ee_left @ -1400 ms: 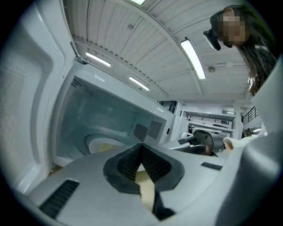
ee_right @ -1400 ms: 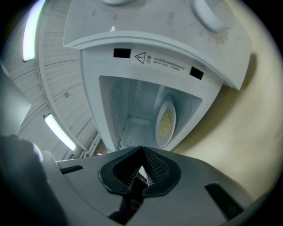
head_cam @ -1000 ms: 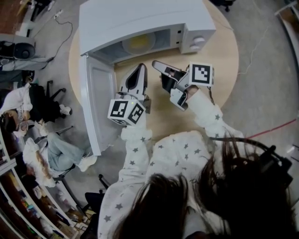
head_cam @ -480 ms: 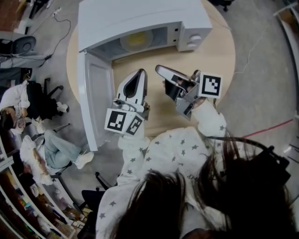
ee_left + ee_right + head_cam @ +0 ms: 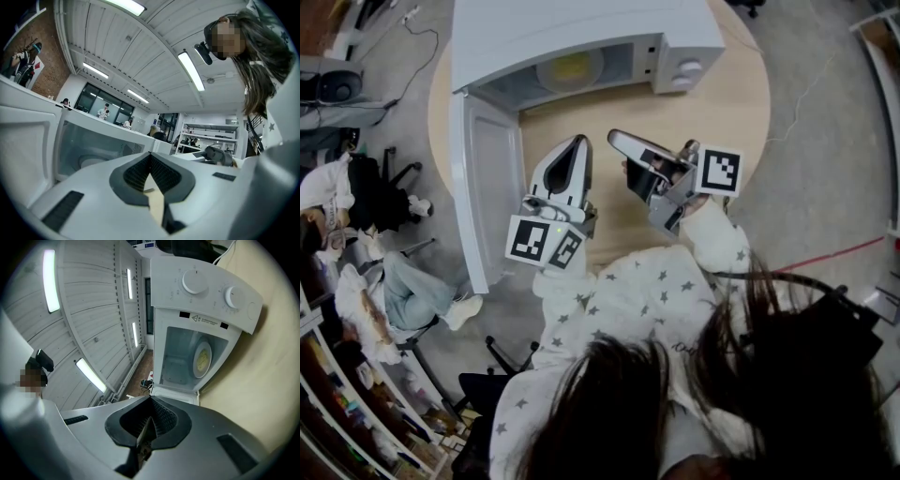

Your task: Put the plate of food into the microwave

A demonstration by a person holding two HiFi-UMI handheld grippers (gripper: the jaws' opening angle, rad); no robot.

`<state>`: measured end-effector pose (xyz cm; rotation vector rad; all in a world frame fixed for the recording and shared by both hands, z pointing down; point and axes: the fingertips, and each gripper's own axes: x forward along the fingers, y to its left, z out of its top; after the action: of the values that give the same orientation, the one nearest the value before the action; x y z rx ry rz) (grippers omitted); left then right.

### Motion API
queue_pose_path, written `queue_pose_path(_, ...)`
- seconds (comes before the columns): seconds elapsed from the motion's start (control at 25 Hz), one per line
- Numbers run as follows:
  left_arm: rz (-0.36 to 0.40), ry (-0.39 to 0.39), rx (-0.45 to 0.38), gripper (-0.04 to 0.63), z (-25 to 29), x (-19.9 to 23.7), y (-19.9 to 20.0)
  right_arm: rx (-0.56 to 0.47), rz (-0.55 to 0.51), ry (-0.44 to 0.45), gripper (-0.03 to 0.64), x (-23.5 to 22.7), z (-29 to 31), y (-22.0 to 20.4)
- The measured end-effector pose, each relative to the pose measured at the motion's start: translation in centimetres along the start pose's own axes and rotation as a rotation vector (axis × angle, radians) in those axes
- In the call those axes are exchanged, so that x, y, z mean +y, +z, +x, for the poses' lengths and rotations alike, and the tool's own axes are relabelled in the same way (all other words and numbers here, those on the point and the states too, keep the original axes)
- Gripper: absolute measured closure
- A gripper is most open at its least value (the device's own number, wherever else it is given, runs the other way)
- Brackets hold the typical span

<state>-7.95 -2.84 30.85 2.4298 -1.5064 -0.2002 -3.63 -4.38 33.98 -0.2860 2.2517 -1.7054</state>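
Observation:
The white microwave stands at the far side of the round wooden table. Its door is swung wide open to the left. A plate of yellow food lies inside the cavity; it also shows in the right gripper view as the plate below the control knobs. My left gripper hovers over the table in front of the opening, shut and empty. My right gripper is beside it, also shut with nothing held. The left gripper view looks toward the cavity.
The open door juts past the table's left edge. A person sits on the floor at the left among chair legs. Cables run across the floor at the right. Bare tabletop lies right of the microwave.
Both grippers have drawn back a little from the microwave opening toward the person. The right one shifted slightly right. The plate stays inside the cavity.

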Motion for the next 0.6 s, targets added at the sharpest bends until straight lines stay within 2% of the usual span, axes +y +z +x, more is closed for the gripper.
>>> queue_pose_path(0.6,-0.005,-0.012,0.016,0.594,0.30,-0.44,-0.54,0.006,0.017,-0.009,0.611,-0.39,0.09,-0.37)
